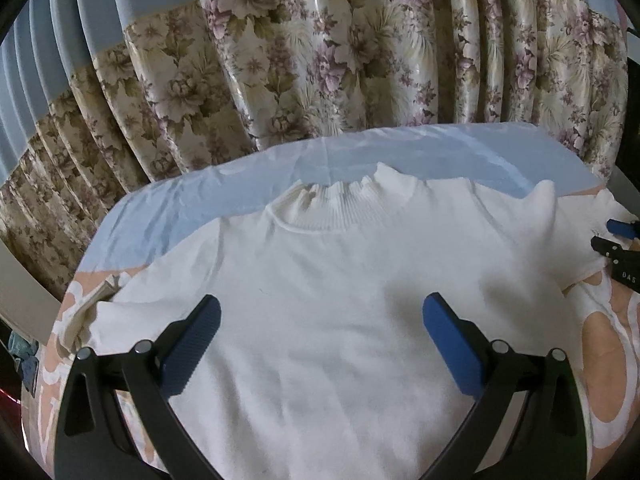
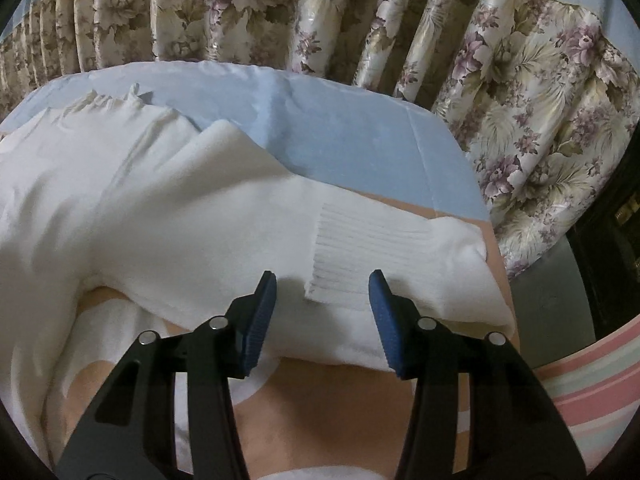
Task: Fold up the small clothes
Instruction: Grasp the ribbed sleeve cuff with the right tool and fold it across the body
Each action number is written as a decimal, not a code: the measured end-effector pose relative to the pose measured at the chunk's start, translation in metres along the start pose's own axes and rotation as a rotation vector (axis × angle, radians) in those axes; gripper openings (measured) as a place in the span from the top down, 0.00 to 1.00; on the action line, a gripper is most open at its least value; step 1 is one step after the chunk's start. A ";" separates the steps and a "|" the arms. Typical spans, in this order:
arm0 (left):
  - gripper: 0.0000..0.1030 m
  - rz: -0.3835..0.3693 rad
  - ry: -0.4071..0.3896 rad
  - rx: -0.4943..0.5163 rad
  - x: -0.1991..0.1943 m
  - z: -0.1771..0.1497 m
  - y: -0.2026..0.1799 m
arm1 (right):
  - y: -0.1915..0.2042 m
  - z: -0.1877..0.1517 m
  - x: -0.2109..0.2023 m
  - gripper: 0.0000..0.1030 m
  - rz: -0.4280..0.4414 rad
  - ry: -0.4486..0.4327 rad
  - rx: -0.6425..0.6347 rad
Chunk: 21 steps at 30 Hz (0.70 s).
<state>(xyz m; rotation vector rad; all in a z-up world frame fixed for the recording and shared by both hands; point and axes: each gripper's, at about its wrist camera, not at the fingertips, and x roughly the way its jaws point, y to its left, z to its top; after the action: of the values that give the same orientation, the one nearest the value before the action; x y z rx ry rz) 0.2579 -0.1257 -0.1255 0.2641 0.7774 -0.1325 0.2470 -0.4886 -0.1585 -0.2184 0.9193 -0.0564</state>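
The left hand-held gripper (image 1: 320, 314) hangs spread wide over the body of the white sweater (image 1: 340, 280), nothing between its pads. The right hand-held gripper (image 2: 322, 284) stands partly open at the sweater's right sleeve, its ribbed cuff (image 2: 360, 248) lying between the blue pads (image 2: 260, 320) but not pinched. The sweater lies flat on the peach-and-white patterned sheet (image 2: 340, 400), collar far, towards the flowered curtain (image 1: 320, 60).

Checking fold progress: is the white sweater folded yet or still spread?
Spread: the white sweater lies flat, collar showing, right sleeve stretched sideways.
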 end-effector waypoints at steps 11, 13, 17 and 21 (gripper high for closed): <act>0.02 -0.003 0.029 -0.071 0.010 -0.007 0.028 | -0.002 0.009 -0.004 0.90 0.015 -0.014 0.071; 0.02 0.016 0.019 -0.067 0.008 -0.009 0.036 | 0.003 0.014 -0.017 0.90 0.046 -0.052 0.100; 0.02 0.015 0.021 -0.056 0.009 -0.011 0.049 | 0.029 0.034 -0.044 0.90 0.193 -0.117 0.175; 0.02 -0.005 0.033 -0.068 0.009 -0.013 0.059 | 0.084 0.066 -0.056 0.90 0.376 -0.159 0.205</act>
<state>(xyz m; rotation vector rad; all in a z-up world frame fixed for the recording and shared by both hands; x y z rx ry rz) 0.2682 -0.0652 -0.1296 0.2001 0.8137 -0.1063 0.2613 -0.3879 -0.0933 0.1408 0.7773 0.2115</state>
